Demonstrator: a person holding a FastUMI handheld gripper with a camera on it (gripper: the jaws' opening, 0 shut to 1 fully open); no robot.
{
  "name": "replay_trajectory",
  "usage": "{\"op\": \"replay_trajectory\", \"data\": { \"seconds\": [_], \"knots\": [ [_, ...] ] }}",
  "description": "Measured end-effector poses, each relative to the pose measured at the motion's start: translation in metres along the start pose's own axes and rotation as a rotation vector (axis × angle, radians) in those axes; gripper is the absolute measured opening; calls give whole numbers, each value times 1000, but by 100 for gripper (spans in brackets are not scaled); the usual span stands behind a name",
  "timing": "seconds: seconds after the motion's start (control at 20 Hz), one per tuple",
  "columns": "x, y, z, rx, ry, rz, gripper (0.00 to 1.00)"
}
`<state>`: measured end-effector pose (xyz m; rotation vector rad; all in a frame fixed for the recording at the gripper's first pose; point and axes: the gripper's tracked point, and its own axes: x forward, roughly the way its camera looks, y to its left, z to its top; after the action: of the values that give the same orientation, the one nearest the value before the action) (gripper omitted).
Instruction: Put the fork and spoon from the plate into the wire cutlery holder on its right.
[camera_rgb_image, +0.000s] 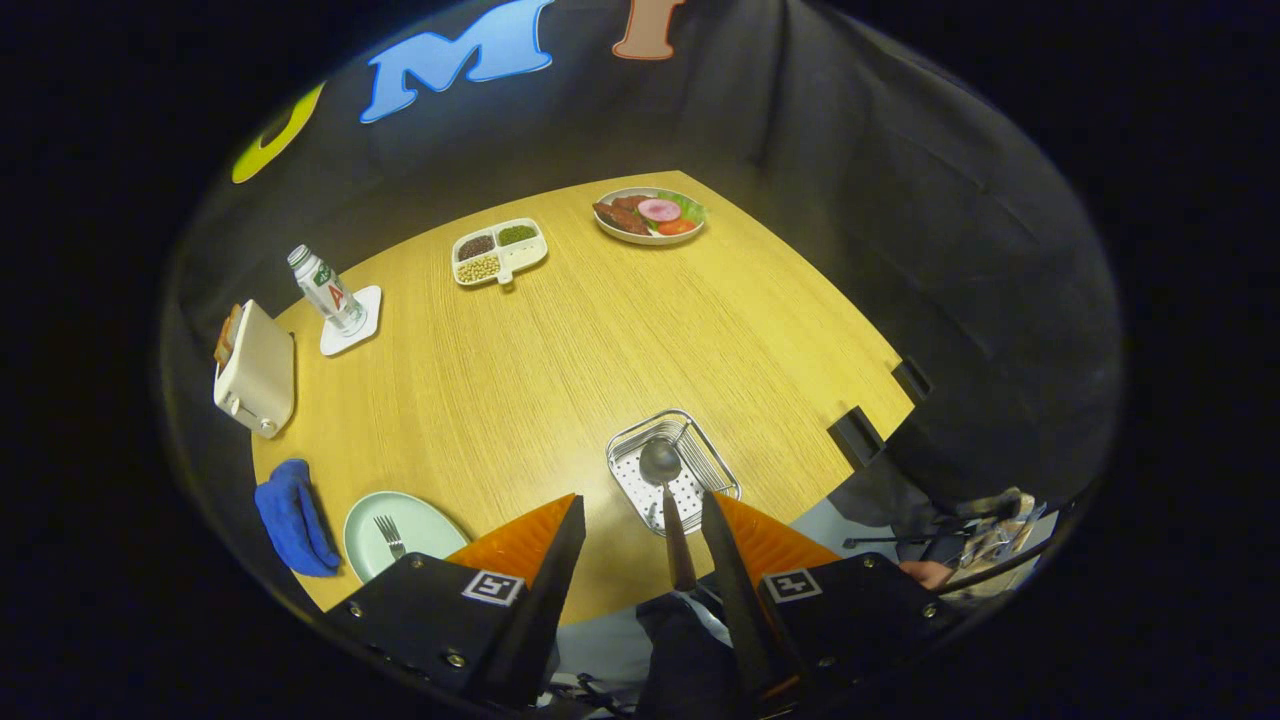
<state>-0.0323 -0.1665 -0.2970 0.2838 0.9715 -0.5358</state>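
The big wooden table (560, 350) holds everything. The gripper (643, 520) hangs above its near edge, fingers wide apart. The wire cutlery holder (672, 468) sits just ahead of the fingers. The spoon (665, 490) stands in it, bowl up, its handle between the fingers but touching neither. To the left, the green plate (400, 528) holds the fork (389, 536).
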Motion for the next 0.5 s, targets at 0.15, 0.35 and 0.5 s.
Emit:
{"op": "replay_trajectory", "data": {
  "seconds": [0.15, 0.35, 0.5],
  "knots": [
    [-7, 8, 6, -30, -52, 4, 72],
    [-17, 24, 10, -67, -100, 25, 72],
    [-23, 41, 4, -114, -108, 48, 72]
  ]
}}
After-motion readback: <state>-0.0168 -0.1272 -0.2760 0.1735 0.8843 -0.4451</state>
